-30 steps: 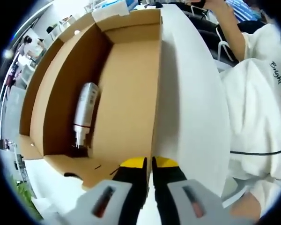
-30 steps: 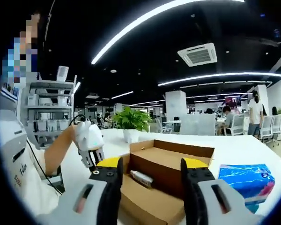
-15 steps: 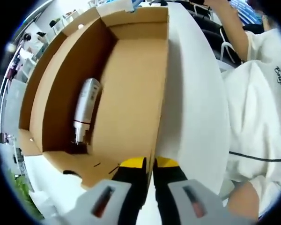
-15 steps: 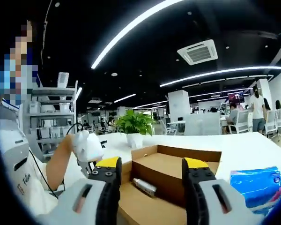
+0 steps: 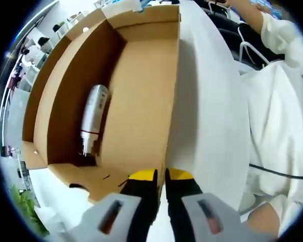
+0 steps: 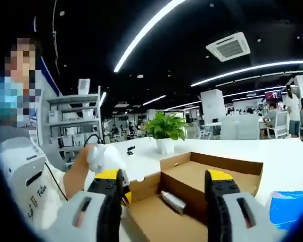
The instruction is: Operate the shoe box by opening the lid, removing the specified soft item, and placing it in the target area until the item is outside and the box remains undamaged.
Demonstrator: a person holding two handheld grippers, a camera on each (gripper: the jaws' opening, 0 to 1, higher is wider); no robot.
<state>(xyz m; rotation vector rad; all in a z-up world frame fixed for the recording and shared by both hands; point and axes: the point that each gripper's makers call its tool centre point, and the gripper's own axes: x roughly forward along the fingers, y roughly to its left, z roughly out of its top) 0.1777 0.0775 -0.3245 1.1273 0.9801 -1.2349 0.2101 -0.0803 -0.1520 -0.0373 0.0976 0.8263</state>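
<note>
- 2 grippers show: the left gripper (image 5: 160, 176) has its yellow-tipped jaws pressed together on the near edge of the box (image 5: 141, 96), pinching the cardboard wall between them.
- In the left gripper view the box lies open on a white table (image 5: 207, 116), its brown inside bare except for 1 item.
- That item is a white tube (image 5: 92, 117) with a dark cap end, lying on the box floor against the long wall at the left of the view, cap pointing toward the near corner.
- A small flap (image 5: 30, 155) sticks out at the box's near left corner.
- Beside the table, at the right of that view, a person in a white shirt (image 5: 283, 126) with printed letters is visible, and a thin dark cable crosses the shirt.
- The right gripper (image 6: 166, 179) has its jaws spread wide with nothing between them, held above and in front of the box (image 6: 202, 176).
- In the right gripper view the tube (image 6: 172, 200) lies inside the box near its inner wall.
- The person's hand holds the left gripper (image 6: 108, 164) at the box's left edge in that view.
- A potted plant (image 6: 165, 132) stands on the table behind the box, and a blue pack (image 6: 290, 206) lies at the right.
- Shelves (image 6: 73, 121) stand at the left, in an office with long ceiling lights.
</note>
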